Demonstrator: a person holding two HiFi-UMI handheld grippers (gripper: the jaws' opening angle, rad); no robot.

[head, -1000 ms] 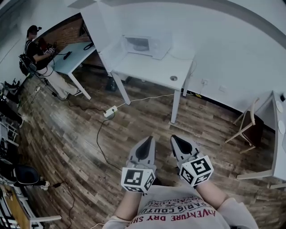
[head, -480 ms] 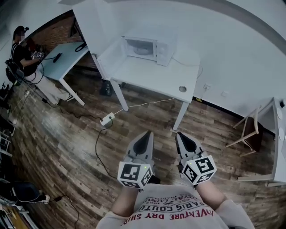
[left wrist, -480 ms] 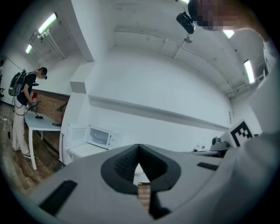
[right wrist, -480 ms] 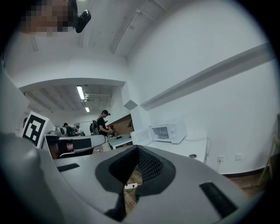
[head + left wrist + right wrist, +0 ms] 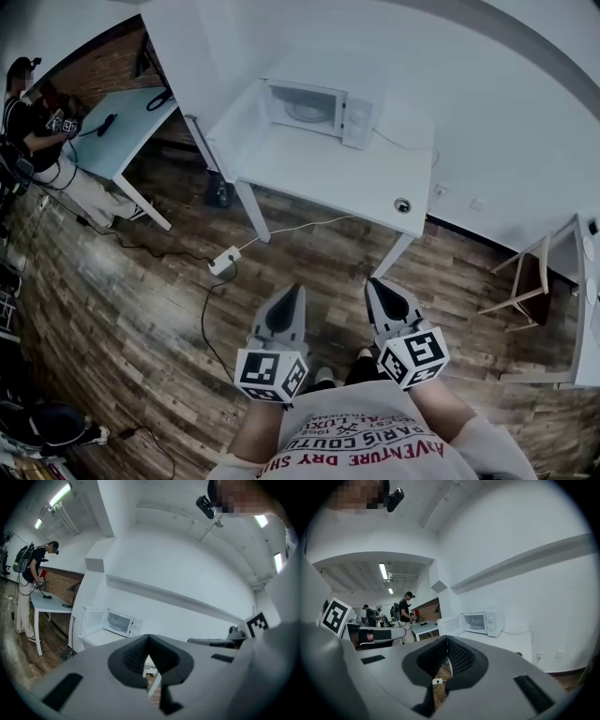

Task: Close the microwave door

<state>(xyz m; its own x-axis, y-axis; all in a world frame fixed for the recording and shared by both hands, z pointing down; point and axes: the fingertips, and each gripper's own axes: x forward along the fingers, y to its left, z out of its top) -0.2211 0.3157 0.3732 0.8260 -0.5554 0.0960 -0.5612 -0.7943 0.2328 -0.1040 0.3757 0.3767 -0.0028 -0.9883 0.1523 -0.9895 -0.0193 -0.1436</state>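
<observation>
Two grippers, left gripper (image 5: 293, 291) and right gripper (image 5: 371, 282), sit well short of the microwave (image 5: 323, 108) with jaws together, empty. Approach step judged in hand; next move: close in and push its open door (image 5: 239, 127) shut.

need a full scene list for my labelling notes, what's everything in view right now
microwave: one, white, on the white table, door swung open to its left
white table: one, white, against the wall
pale table: one, pale, far left
person: one, dark top, standing at the pale table
power strip: one, white, on the wooden floor in front of the white table
chair: one, wooden, by the wall at right
left gripper: one, grey, low centre, jaws together, nothing held
right gripper: one, grey, beside the left one, jaws together, nothing held
</observation>
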